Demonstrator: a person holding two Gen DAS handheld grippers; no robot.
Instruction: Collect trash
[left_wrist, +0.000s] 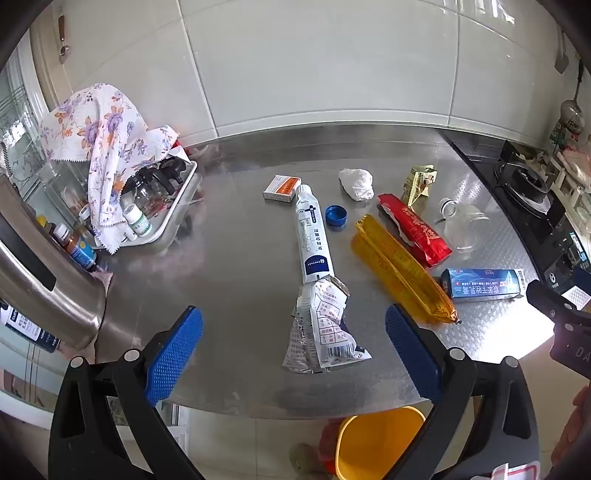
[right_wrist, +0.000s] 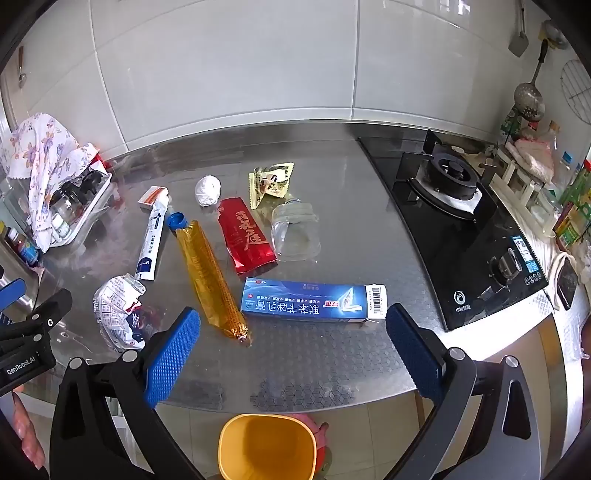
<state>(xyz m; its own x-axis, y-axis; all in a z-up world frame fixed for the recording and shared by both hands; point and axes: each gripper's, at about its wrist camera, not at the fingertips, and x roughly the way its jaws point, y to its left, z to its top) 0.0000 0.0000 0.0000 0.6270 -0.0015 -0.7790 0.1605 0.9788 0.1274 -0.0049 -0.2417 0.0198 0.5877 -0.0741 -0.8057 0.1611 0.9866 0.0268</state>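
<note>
Currently both claws are spread wide with nothing between the pads, hovering over the near edge of the steel surface (left_wrist: 240, 206).

Left claw (left_wrist: 293, 354): the crumpled white packet (left_wrist: 323, 328) lies just beyond the gap. Touching the packet's far end is a white tube (left_wrist: 312, 236), running away toward a small white-and-orange box (left_wrist: 282, 188). A blue cap (left_wrist: 336, 215) sits just right of the tube, with a white paper wad (left_wrist: 356, 183) farther back.

Right claw (right_wrist: 293, 354): the blue toothpaste box (right_wrist: 314, 303) lies crosswise just beyond the gap. The gold wrapper (right_wrist: 210, 280) lies to its left, its near end close to the box. The red pouch (right_wrist: 245, 236) sits behind the box, a clear plastic bottle (right_wrist: 295, 232) right of the pouch, and a small yellow wrapper (right_wrist: 271, 181) farther back.

A yellow bin (right_wrist: 267, 448) stands on the floor below the near edge. A gas hob (right_wrist: 454, 206) is at the right, and a tray with floral cloth (left_wrist: 107, 147) at the far left.
</note>
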